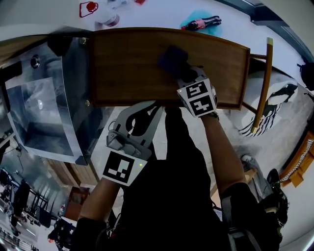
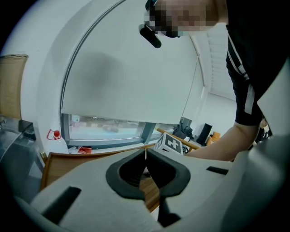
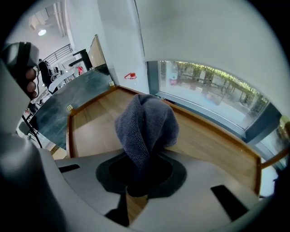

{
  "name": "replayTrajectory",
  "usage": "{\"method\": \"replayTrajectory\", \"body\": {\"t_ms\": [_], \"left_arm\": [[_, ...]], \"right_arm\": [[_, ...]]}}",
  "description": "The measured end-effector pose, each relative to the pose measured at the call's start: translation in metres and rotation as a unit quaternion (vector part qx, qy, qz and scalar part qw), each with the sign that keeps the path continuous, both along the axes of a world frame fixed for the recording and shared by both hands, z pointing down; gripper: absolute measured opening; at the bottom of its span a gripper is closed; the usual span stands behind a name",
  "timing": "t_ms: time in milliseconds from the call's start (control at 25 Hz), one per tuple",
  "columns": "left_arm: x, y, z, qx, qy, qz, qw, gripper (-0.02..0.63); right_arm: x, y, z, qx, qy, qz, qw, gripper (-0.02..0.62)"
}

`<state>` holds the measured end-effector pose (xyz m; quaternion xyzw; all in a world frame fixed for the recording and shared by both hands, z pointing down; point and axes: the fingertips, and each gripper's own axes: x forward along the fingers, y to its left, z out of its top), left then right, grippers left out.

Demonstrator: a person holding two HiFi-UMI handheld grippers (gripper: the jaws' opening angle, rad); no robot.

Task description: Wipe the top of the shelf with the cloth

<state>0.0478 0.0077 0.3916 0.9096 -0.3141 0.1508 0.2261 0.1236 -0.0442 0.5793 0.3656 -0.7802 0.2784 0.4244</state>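
Observation:
The shelf's wooden top (image 1: 127, 63) spans the head view, with a raised rim. A dark blue-grey cloth (image 1: 171, 60) rests on it right of centre, and my right gripper (image 1: 184, 74) is shut on that cloth. In the right gripper view the cloth (image 3: 147, 127) bunches up out of the jaws over the wooden top (image 3: 95, 131). My left gripper (image 1: 142, 115) hangs shut and empty just in front of the shelf's near edge. In the left gripper view the left gripper (image 2: 146, 168) has its jaws closed together, with the wood (image 2: 59, 165) beyond them.
A glass-topped cabinet (image 1: 44, 103) adjoins the shelf on the left. Past the shelf's far edge lie a dark bottle (image 1: 202, 23) on a blue patch and a red item (image 1: 89, 8). A wooden chair (image 1: 262, 83) stands at the right, beside a patterned rug (image 1: 279, 98).

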Motion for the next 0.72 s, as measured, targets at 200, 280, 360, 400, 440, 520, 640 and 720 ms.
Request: {"method": "replayTrajectory", "body": {"t_ms": [200, 280, 360, 400, 440, 520, 640, 720], "left_arm": [[0.043, 0.002, -0.001, 0.001, 0.0, 0.026, 0.9997, 0.026], [0.058, 0.003, -0.001, 0.002, -0.001, 0.037, 0.9993, 0.026], [0.074, 0.004, -0.002, 0.002, -0.001, 0.047, 0.9989, 0.026], [0.081, 0.005, -0.002, 0.002, -0.001, 0.051, 0.9987, 0.026], [0.088, 0.006, -0.002, 0.001, 0.0, 0.055, 0.9985, 0.028], [0.101, 0.007, -0.003, 0.003, 0.0, 0.063, 0.998, 0.026], [0.118, 0.01, -0.004, 0.005, -0.001, 0.074, 0.9972, 0.027], [0.127, 0.012, -0.004, 0.005, -0.001, 0.079, 0.9969, 0.026]], "right_arm": [[0.056, 0.006, 0.0, 0.0, 0.008, 0.037, 0.999, 0.054], [0.077, 0.009, 0.0, 0.0, 0.01, 0.051, 0.999, 0.054], [0.097, 0.012, 0.0, 0.0, 0.012, 0.064, 0.998, 0.054], [0.106, 0.014, 0.0, 0.0, 0.013, 0.071, 0.997, 0.054], [0.116, 0.015, 0.0, 0.0, 0.014, 0.077, 0.997, 0.054], [0.133, 0.018, 0.0, 0.001, 0.016, 0.09, 0.996, 0.054], [0.154, 0.022, -0.001, 0.003, 0.019, 0.104, 0.994, 0.054], [0.165, 0.024, -0.001, 0.003, 0.02, 0.111, 0.994, 0.054]]}}
